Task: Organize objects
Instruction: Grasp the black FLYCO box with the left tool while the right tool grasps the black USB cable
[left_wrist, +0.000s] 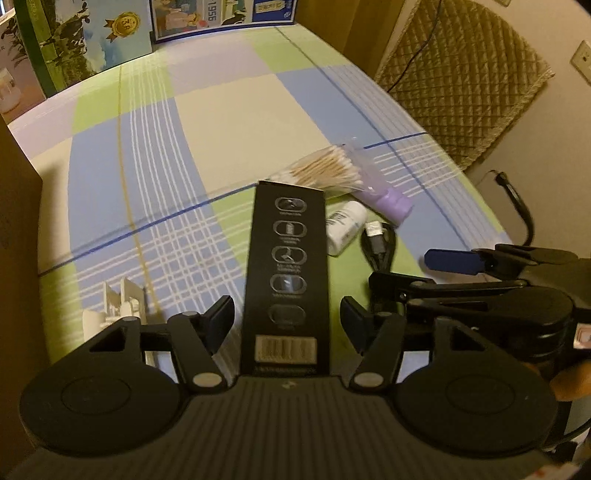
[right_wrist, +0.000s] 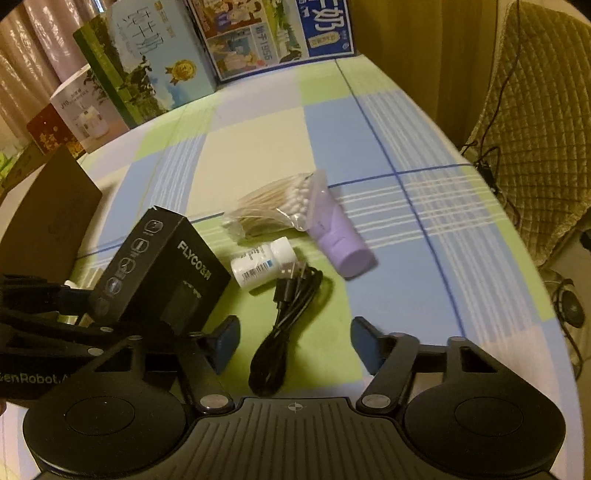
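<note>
A black FLYCO box (left_wrist: 287, 266) lies between the fingers of my open left gripper (left_wrist: 287, 320); the pads stand a little off its sides. In the right wrist view the box (right_wrist: 162, 269) sits tilted at the left with the left gripper beside it. My right gripper (right_wrist: 295, 341) is open and empty over a coiled black USB cable (right_wrist: 284, 325). Beyond lie a white pill bottle (right_wrist: 262, 261), a bag of cotton swabs (right_wrist: 277, 206) and a purple tube (right_wrist: 340, 240). The left wrist view also shows the bottle (left_wrist: 345, 226), swabs (left_wrist: 325, 171) and tube (left_wrist: 391, 201).
A checked tablecloth (right_wrist: 258, 147) covers the table. Printed cartons (right_wrist: 155, 62) stand along the far edge. A brown cardboard box (right_wrist: 48, 221) stands at the left. A white plastic piece (left_wrist: 118, 306) lies left of the left gripper. A quilted chair (right_wrist: 535, 129) is at the right.
</note>
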